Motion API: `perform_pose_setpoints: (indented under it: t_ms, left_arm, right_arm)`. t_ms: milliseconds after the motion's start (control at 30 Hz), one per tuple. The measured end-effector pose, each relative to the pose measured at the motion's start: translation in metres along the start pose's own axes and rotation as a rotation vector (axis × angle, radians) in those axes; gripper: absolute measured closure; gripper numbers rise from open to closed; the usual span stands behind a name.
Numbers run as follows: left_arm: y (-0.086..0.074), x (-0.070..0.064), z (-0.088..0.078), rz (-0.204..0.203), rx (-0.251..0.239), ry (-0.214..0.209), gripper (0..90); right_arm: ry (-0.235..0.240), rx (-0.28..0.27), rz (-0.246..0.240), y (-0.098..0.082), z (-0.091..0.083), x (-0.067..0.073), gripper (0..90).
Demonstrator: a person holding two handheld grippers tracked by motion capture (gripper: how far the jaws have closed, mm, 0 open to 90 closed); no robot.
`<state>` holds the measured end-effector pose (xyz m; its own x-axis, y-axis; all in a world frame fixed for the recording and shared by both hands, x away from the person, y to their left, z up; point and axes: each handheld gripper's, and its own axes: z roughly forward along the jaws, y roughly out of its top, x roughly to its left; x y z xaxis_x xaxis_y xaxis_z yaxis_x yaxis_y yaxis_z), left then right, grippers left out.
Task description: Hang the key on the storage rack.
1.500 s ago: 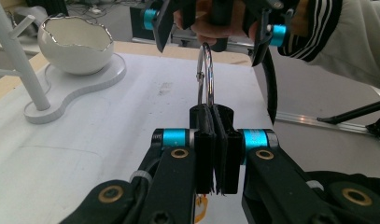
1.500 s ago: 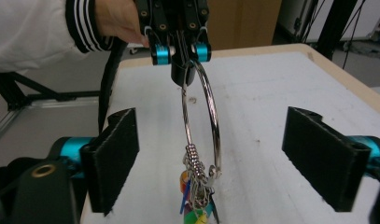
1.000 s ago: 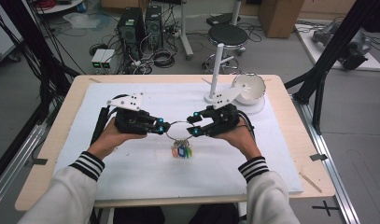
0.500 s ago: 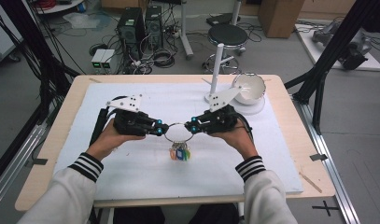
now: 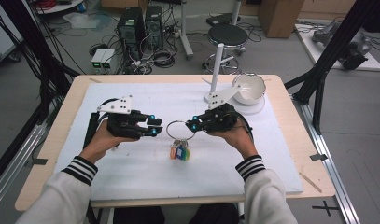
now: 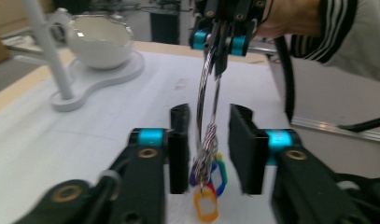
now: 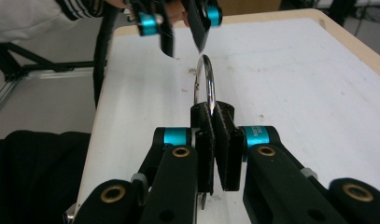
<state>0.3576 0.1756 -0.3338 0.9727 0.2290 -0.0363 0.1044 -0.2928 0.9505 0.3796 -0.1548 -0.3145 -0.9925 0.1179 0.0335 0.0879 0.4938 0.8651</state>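
From above, on the high view, I see the wire ring [image 5: 179, 130] hanging upright between the two tools, coloured key tags [image 5: 179, 152] dangling under it onto the white surface [image 5: 131, 168]. My right hand-held gripper [image 5: 192, 124] pinches the ring's right side; my left hand-held gripper [image 5: 156, 127] sits just beside its left side, level with it, both forearms low and angled inward. Left gripper view: jaws stand wide, the ring and tags [image 6: 207, 186] between them, not touched as far as I can tell; ring's plane runs edge-on toward me. Right gripper view: jaws clamped on the ring [image 7: 206, 84], left tool straight ahead. I judge the left needs only to close.
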Motion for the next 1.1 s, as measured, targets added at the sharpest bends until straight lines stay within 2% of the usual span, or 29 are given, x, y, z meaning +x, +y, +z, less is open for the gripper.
perform_pose_setpoints:
  t_ms: [67, 100, 233, 267, 367, 433, 533, 667, 867, 933, 1100]
  left_arm:
    - [-0.006, -0.001, -0.007, 0.002, -0.012, 0.049, 49.9]
    - [-0.009, -0.002, -0.011, 0.0, -0.02, 0.074, 44.7]
    - [-0.023, -0.006, -0.025, -0.022, -0.027, 0.22, 20.8]
    - [-0.027, -0.007, -0.028, -0.029, -0.03, 0.251, 16.6]
    - [-0.038, -0.013, -0.04, -0.015, -0.038, 0.318, 9.8]
    - [-0.046, -0.016, -0.048, -0.02, -0.047, 0.343, 5.5]
    - [-0.059, -0.021, -0.061, -0.012, -0.063, 0.373, 4.8]
    - [-0.077, -0.024, -0.076, -0.047, -0.081, 0.409, 1.7]
    - [-0.099, -0.027, -0.093, -0.068, -0.1, 0.466, 1.7]
    - [-0.106, -0.029, -0.096, -0.075, -0.119, 0.479, 1.7]
    - [-0.122, -0.032, -0.099, -0.082, -0.131, 0.498, 1.7]
  right_arm:
    - [-0.017, -0.014, 0.023, -0.002, -0.005, -0.003, 88.1]
    - [-0.042, -0.027, 0.027, -0.003, -0.008, -0.005, 88.1]
    - [-0.095, -0.071, 0.091, -0.008, -0.022, -0.012, 88.1]
    - [-0.118, -0.084, 0.097, -0.01, -0.026, -0.014, 88.1]
    - [-0.164, -0.115, 0.168, -0.015, -0.038, -0.02, 88.1]
    - [-0.185, -0.149, 0.203, -0.018, -0.046, -0.025, 88.1]
    - [-0.236, -0.187, 0.235, -0.021, -0.059, -0.032, 88.1]
    - [-0.287, -0.218, 0.253, -0.02, -0.071, -0.041, 88.1]
    - [-0.35, -0.221, 0.264, -0.017, -0.08, -0.051, 88.1]
    - [-0.365, -0.238, 0.27, -0.018, -0.083, -0.055, 88.1]
    - [-0.415, -0.255, 0.297, -0.023, -0.085, -0.062, 88.1]
